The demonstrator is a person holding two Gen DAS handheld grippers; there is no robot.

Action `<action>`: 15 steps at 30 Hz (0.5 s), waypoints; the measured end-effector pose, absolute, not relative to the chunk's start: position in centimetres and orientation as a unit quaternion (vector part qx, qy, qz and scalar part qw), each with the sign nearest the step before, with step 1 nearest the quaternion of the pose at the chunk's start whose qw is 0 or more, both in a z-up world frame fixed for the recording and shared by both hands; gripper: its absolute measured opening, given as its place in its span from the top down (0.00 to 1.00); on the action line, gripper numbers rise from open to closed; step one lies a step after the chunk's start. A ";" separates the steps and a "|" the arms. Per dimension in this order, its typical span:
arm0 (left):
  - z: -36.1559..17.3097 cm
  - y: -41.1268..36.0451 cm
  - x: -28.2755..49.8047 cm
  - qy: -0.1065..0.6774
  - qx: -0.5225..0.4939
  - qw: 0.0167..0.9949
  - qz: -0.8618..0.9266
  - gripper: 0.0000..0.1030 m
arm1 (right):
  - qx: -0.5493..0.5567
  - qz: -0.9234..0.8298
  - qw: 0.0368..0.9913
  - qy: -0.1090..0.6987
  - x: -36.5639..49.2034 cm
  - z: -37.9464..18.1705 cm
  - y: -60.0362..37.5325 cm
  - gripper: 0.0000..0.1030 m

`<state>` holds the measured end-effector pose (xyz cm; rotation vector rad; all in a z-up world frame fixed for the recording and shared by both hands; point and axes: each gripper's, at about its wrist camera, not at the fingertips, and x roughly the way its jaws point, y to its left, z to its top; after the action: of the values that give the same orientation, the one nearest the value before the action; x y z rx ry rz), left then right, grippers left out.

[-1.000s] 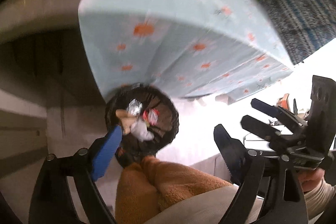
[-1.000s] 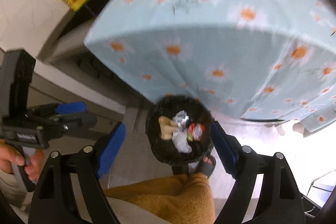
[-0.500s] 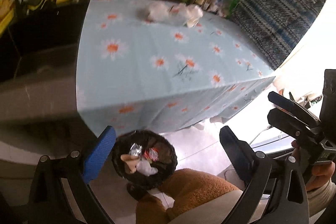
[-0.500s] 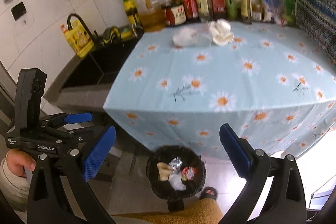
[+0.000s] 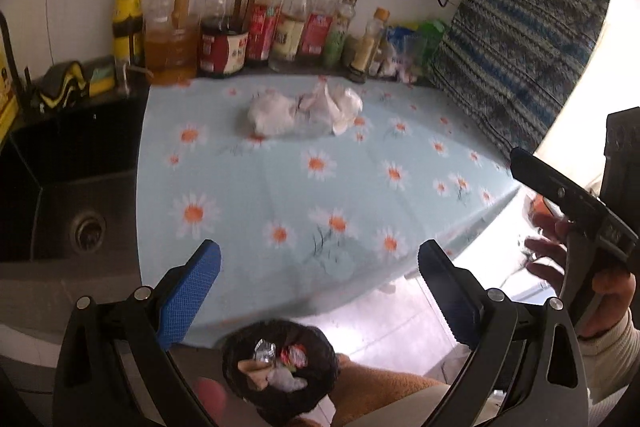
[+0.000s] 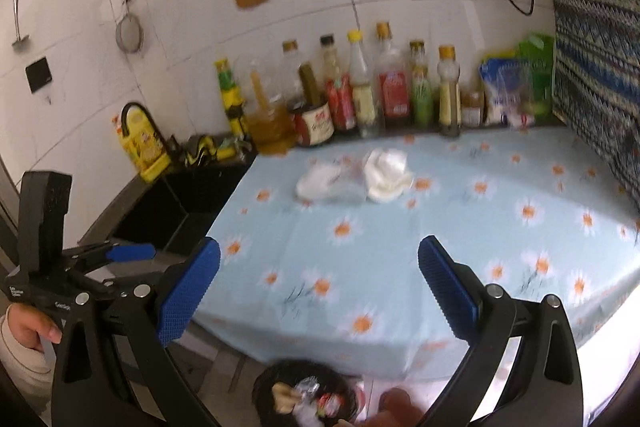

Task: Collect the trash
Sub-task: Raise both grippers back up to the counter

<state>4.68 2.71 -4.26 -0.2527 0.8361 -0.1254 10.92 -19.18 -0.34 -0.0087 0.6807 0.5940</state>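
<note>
Part of the task is judged to be done. Several pieces of trash are already seen inside the bin [image 5: 280, 367], which is lined with a black bag and stands on the floor below the near edge of the surface [image 5: 320, 195]: a silver foil wrapper, a red-and-white wrapper, a pale crumpled tissue and a tan scrap can be made out.

What is left is gathered in one small heap. Crumpled white tissues [image 5: 276, 115] and a clear plastic wrapper [image 5: 332, 107] lie touching one another on the far half of the flowered cloth, well apart from the bin and near the row of bottles [image 5: 260, 23] at the back wall. In the right wrist view the same heap [image 6: 356, 179] is seen just in front of those bottles. No other loose trash is made out on the cloth, though the views are blurred.

The left gripper [image 5: 320, 279] is held above the near edge, over the bin, its jaws spread wide with nothing between them. The right gripper [image 6: 320, 279] is likewise held with jaws released and empty, pointed toward the heap but far from it.

By this reckoning the remaining heap has yet to be reached, grasped and carried back to the bin, possibly in more than one trip.
</note>
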 end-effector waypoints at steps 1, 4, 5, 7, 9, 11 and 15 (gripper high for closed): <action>-3.9 2.6 5.4 0.401 -0.121 0.907 -0.053 0.07 | -0.004 0.289 0.900 0.328 12.0 0.0 -19.5 0.05; -3.1 2.4 7.1 0.395 -0.125 0.909 -0.043 0.07 | 0.006 0.296 0.895 0.334 15.1 0.4 -20.4 0.05; -3.0 2.4 7.8 0.394 -0.127 0.909 -0.042 0.07 | 0.012 0.304 0.890 0.339 16.2 0.4 -20.5 0.05; -2.9 2.1 9.5 0.398 -0.130 0.908 -0.033 0.07 | 0.013 0.313 0.885 0.345 18.5 0.2 -20.7 0.05; -2.9 1.7 11.3 0.401 -0.123 0.908 -0.020 0.07 | 0.011 0.316 0.884 0.344 20.3 -0.1 -21.0 0.05; -2.9 1.2 13.2 0.403 -0.116 0.908 -0.005 0.07 | 0.012 0.325 0.879 0.348 22.4 -0.6 -21.2 0.05; -3.6 0.7 16.9 0.415 -0.119 0.902 0.001 0.07 | 0.014 0.338 0.865 0.370 26.5 -2.2 -21.5 0.05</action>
<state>16.87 0.73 -3.55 -0.2467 0.8579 0.0026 26.52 -21.46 -2.18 0.0287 0.7748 0.7073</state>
